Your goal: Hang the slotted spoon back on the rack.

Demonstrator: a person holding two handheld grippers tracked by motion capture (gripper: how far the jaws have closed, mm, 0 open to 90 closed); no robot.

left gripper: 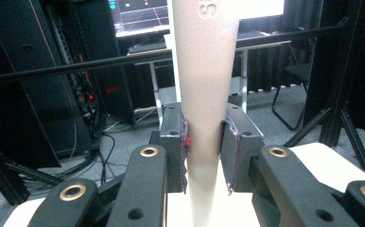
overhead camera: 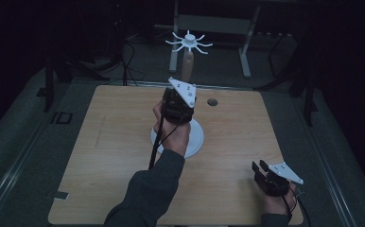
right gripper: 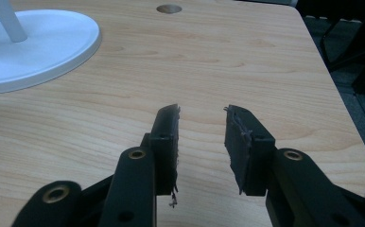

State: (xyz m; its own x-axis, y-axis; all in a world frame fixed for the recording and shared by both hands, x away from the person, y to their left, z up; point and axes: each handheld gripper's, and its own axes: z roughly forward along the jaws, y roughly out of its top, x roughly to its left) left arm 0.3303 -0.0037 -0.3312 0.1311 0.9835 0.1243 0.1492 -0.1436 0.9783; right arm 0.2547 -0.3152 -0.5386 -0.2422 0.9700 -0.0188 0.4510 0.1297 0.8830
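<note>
Your left tool (left gripper: 204, 142) clamps the stand's post (left gripper: 204, 85) — right tool (right gripper: 202, 142) gapes wide, 5 o'clock on the counter (overhead camera: 124, 142).

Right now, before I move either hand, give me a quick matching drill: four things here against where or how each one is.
Things:
1. left gripper
2. right gripper
3. round white base plate
4. white spoked top piece

States:
A. top of the stand
B. open over bare wood
C. flat on the table
D. closed on the tapered beige post

Pairs: 1-D, 2-B, 3-C, 4-A
</note>
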